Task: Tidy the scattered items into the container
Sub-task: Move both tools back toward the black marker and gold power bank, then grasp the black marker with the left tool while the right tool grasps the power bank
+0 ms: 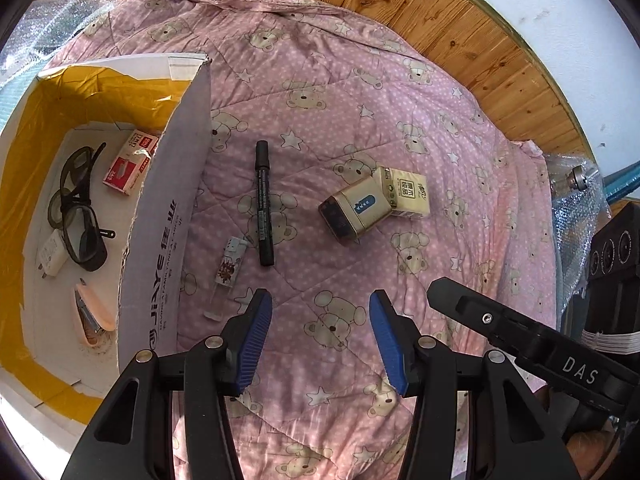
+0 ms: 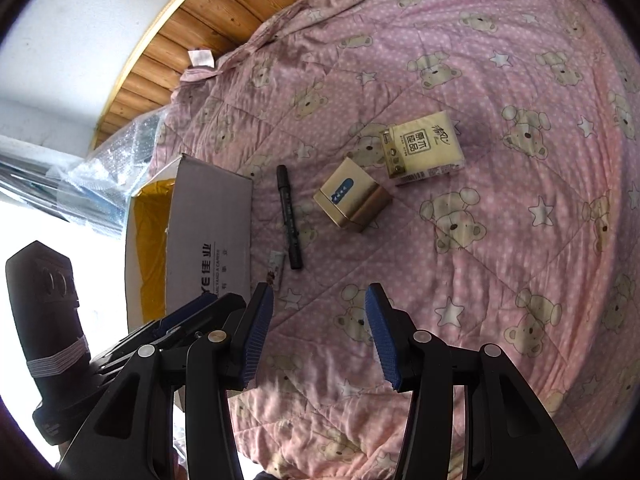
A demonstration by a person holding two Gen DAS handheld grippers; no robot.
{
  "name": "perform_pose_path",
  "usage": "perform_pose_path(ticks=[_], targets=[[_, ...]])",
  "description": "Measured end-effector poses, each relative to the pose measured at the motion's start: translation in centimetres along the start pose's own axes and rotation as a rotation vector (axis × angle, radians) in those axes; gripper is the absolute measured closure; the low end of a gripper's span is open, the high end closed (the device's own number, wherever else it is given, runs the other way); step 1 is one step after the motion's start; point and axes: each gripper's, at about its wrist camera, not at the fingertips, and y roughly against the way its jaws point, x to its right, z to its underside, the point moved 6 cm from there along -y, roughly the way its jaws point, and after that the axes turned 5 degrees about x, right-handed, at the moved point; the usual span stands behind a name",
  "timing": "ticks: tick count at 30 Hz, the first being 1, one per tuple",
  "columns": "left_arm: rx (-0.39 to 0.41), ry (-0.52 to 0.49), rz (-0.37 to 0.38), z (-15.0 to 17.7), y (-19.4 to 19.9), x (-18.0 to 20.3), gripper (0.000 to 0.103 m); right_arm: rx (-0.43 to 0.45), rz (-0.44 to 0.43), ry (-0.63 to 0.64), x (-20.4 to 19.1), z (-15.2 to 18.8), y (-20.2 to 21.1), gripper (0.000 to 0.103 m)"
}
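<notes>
A white cardboard box (image 1: 168, 184) (image 2: 212, 232) stands open at the left of a pink quilt. Inside lie dark glasses (image 1: 80, 208), a red-and-white staple box (image 1: 130, 166), a white charger (image 1: 52, 254) and a pink stapler (image 1: 90, 316). On the quilt lie a black marker (image 1: 263, 204) (image 2: 289, 222), a small clear bottle (image 1: 228, 270) (image 2: 277, 270), a gold tin (image 1: 354, 210) (image 2: 352, 196) and a tissue pack (image 1: 406, 192) (image 2: 422, 146). My left gripper (image 1: 320, 320) hovers open, empty, near the bottle. My right gripper (image 2: 318, 316) is open and empty too.
The bear-print quilt (image 1: 360, 100) covers a wooden floor (image 1: 460, 20) beside a white wall. Bubble wrap (image 1: 52, 24) lies behind the box and at the right (image 1: 576, 208). The right gripper's body (image 1: 520, 340) shows in the left view; the left gripper's body (image 2: 52, 328) in the right view.
</notes>
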Motion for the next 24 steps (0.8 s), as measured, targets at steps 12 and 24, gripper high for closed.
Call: perform_pose_path(ticks=[12, 24], targets=[[-0.051, 0.045, -0.014, -2.8, -5.3, -2.3, 0.051, -0.038, 0.050, -0.008, 0.0, -3.6, -4.6, 0.045], [-0.092, 0.081, -0.030, -4.3, -10.9, -3.8, 0.051, -0.115, 0.124, 0.154, 0.8, -6.0, -9.5, 0.037]])
